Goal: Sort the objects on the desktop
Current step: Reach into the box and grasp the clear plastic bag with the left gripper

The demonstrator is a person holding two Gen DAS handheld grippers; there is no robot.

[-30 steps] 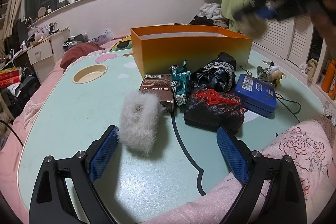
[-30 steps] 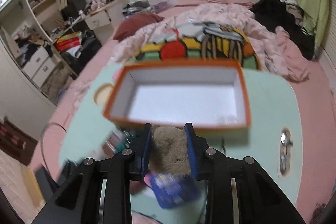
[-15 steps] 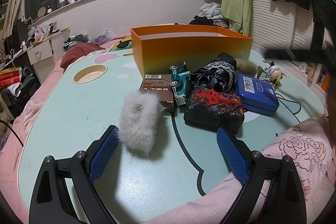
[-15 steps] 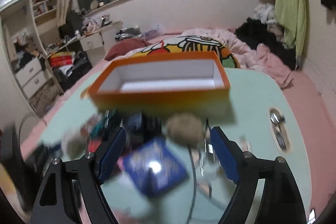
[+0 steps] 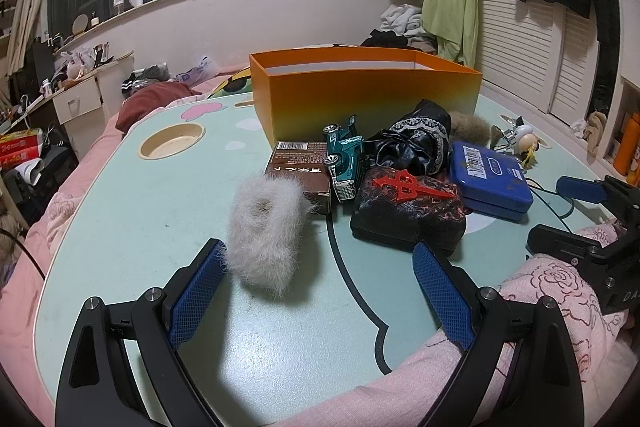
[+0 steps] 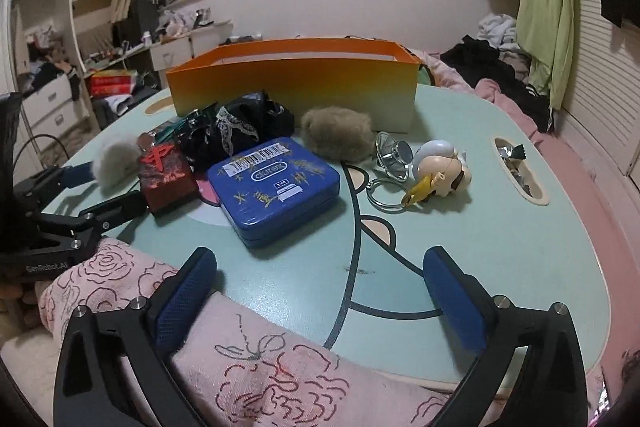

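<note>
An orange box (image 5: 368, 89) stands at the back of the mint table (image 5: 120, 211). In front of it lie a white fur puff (image 5: 264, 227), a brown carton (image 5: 302, 169), a green toy car (image 5: 345, 157), a black lace pouch (image 5: 412, 143), a black-and-red block (image 5: 408, 211), a blue tin (image 6: 276, 183), a brown fur puff (image 6: 338, 137) and a white figure keychain (image 6: 438, 171). My left gripper (image 5: 316, 299) is open and empty, just before the white puff. My right gripper (image 6: 324, 299) is open and empty, low at the table's near edge, before the blue tin.
A pink rose-print cloth (image 6: 240, 367) covers the near table edge under both grippers. The table has a round cup recess (image 5: 172, 145) at back left and an oval recess (image 6: 518, 171) at right. A bed with pink bedding and clutter surround the table.
My right gripper held the brown fur puff above the orange box, opened, and the puff now lies on the table beside the box. The right gripper dropped back to the near edge. The left gripper stayed still.
</note>
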